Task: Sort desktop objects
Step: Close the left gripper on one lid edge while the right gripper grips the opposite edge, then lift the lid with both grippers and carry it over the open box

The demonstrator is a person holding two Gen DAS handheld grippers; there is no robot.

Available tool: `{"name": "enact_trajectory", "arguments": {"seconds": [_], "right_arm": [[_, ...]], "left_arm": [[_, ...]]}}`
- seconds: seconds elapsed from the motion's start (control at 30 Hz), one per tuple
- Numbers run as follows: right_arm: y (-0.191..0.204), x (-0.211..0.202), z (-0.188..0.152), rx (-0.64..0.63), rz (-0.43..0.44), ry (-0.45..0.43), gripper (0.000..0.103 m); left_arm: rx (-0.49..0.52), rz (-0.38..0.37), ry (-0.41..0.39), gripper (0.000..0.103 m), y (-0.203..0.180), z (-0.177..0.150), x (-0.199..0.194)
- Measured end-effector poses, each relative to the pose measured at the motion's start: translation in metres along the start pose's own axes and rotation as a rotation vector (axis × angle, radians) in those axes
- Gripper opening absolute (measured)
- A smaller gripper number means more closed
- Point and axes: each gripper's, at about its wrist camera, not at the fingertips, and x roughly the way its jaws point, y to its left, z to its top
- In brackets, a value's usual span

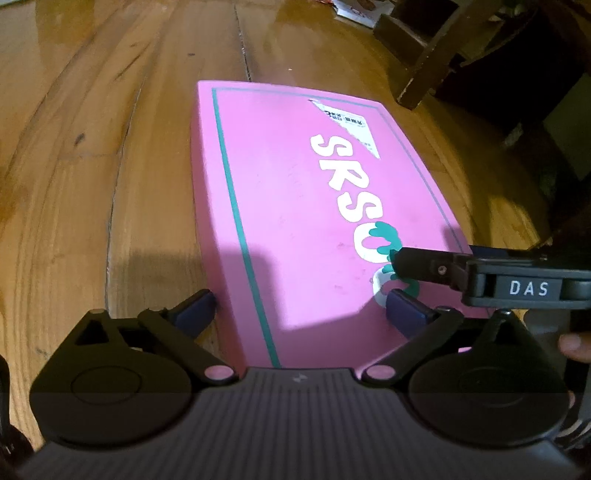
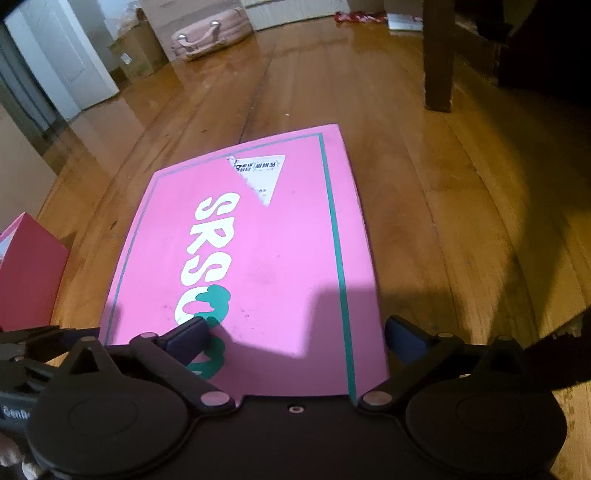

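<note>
A flat pink box (image 1: 295, 206) with white "SRSO" lettering, a teal border line and a torn white label lies on the wooden floor (image 1: 92, 166). My left gripper (image 1: 299, 302) is open at the box's near end. Its left finger is beside the box's left side and its right finger is over the top. From the right, a finger (image 1: 421, 264) of the other gripper reaches over the lettering. In the right wrist view my right gripper (image 2: 295, 328) is open over the same pink box (image 2: 266, 240), with its right finger past the right edge.
A dark wooden furniture leg (image 2: 437, 55) stands beyond the box on the right. A red carton (image 2: 29, 273) sits close on the left. Far back are a pink case (image 2: 210, 33), a cardboard box (image 2: 136, 51) and a white door (image 2: 62, 55).
</note>
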Motion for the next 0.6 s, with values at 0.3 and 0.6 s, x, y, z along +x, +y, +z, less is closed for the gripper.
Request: {"name": "enact_trajectory", "arguments": {"seconds": [0.3, 0.6], "right_arm": [[-0.003, 0.001, 0.001, 0.004, 0.007, 0.000, 0.103], [0.003, -0.004, -0.002, -0.042, 0.023, -0.039, 0.103]], "left_arm": [[0.001, -0.003, -0.002, 0.103, -0.004, -0.001, 0.003], [0.050, 0.052, -0.055, 0.103, -0.013, -0.008, -0.015]]}}
